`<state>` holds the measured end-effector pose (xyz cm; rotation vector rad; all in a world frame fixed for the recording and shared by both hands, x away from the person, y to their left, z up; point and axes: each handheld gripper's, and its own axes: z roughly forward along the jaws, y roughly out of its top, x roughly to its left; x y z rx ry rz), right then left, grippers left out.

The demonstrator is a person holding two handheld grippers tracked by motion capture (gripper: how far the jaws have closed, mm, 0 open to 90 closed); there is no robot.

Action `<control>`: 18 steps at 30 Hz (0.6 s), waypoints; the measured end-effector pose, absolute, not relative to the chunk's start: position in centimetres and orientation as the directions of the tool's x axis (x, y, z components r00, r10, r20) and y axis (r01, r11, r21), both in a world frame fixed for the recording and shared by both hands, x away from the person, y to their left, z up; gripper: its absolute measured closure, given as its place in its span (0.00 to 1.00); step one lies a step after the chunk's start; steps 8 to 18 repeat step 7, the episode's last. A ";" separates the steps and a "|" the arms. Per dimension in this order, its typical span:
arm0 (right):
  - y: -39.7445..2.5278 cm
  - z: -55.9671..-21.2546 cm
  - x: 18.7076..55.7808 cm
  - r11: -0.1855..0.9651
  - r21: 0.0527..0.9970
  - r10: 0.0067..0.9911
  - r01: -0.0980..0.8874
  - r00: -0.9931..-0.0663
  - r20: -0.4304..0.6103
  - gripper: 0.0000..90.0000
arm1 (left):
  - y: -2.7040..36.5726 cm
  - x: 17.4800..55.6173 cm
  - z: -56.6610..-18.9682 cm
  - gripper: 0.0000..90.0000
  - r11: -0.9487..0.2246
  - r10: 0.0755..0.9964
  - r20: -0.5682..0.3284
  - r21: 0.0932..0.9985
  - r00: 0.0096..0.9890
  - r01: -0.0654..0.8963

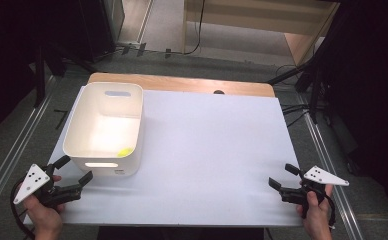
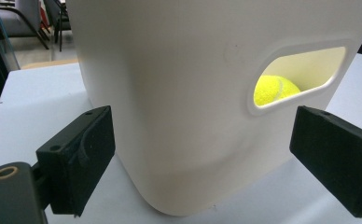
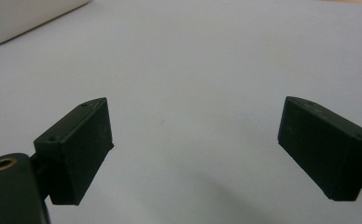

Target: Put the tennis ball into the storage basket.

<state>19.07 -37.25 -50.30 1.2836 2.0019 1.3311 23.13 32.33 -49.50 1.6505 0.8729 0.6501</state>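
A: Where do we stand with the left gripper (image 1: pixel 73 169)?
B: We have it at the near left corner of the white bin (image 1: pixel 104 125), jaws spread wide and holding nothing, just short of the wall.
A: And the ball?
B: We see the yellow tennis ball (image 2: pixel 274 88) inside the bin, through the handle slot.
A: The right gripper (image 1: pixel 283 176)?
B: Wide too, empty, over the bare white table (image 1: pixel 217 150) at its near right corner, well apart from the bin
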 end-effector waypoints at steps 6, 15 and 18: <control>-37.5 -50.4 18.8 0.106 0.882 0.868 0.459 -0.476 0.143 0.10 | 32.4 23.1 -49.5 0.08 -0.119 0.816 -0.026 0.970 0.577 0.211; -37.4 -50.4 18.8 0.109 0.880 0.867 0.461 -0.477 0.143 0.10 | 32.4 23.2 -49.5 0.08 -0.119 0.816 -0.025 0.970 0.577 0.211; -37.4 -50.4 18.8 0.109 0.880 0.867 0.461 -0.477 0.143 0.10 | 32.4 23.2 -49.5 0.08 -0.119 0.816 -0.025 0.970 0.577 0.211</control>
